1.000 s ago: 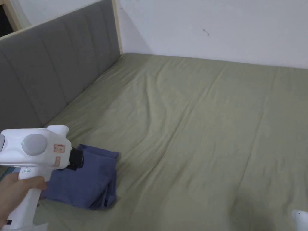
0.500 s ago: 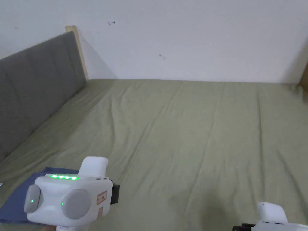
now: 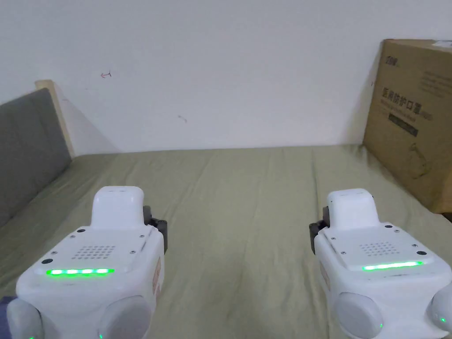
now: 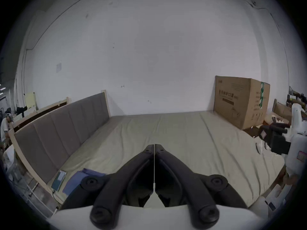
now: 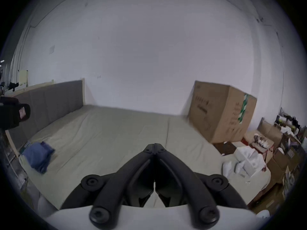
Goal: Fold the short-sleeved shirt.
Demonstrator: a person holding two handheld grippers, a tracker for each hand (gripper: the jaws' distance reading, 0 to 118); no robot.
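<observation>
You hold both tongs in the air above the bed (image 3: pixel 247 194), and they carry nothing. In the left gripper view the left tongs (image 4: pixel 154 148) are pressed together, with the two tips meeting in the lower middle of the frame. In the right gripper view the right tongs (image 5: pixel 154 147) are pressed together in the same way. In the head view the two white bodies stand side by side at the bottom of the frame, both pointing toward the wall.

The short-sleeved shirt (image 5: pixel 39 157) is blue and lies as a small folded bundle at the left of the right gripper view, on the bed near the grey headboard (image 5: pixel 49 99). In the left gripper view you see it at the lower left (image 4: pixel 78 178), partly behind the left tongs, just beside a flat dark device (image 4: pixel 59 180) at the bed's edge. A cardboard box (image 3: pixel 415 119) stands at the right side of the head view, well apart from the shirt.

To me the fold looks finished, or almost. The risk now is small but real. The bundle looks loose at one edge, so if you go back and touch it, a layer can slide open. It also lies close to the edge of the bed, and a careless push with the left tongs can send it, or the device beside it, off the side.
</observation>
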